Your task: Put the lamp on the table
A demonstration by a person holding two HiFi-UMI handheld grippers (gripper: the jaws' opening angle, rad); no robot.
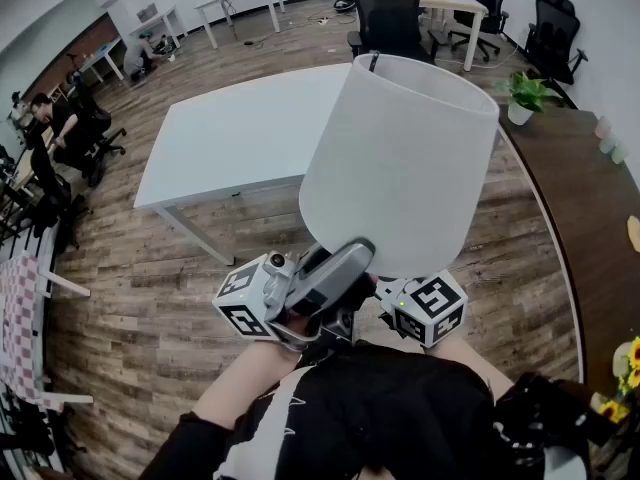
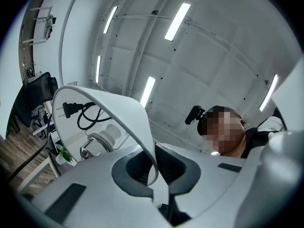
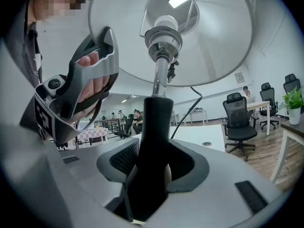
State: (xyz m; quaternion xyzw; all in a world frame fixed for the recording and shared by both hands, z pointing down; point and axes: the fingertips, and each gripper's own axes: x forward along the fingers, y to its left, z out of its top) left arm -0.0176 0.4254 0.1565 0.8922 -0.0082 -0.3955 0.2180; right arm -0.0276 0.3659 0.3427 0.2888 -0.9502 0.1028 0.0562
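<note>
The lamp's white shade (image 1: 400,158) fills the middle of the head view, above the far end of the white table (image 1: 240,128). My left gripper (image 1: 352,256) reaches up to the shade's lower rim and is shut on it; in the left gripper view the thin shade edge (image 2: 142,127) runs down between the pads (image 2: 135,167). The plug (image 2: 70,109) and its cord hang inside the shade. My right gripper (image 3: 152,170) is shut on the lamp's black stem (image 3: 156,127), below the chrome bulb socket (image 3: 164,37). Its marker cube (image 1: 432,308) shows under the shade.
Black office chairs (image 1: 385,13) stand beyond the table. A potted plant (image 1: 522,96) sits on a dark curved counter (image 1: 590,208) at the right. A person is seated at desks at the far left (image 1: 55,128). The floor is wood planks.
</note>
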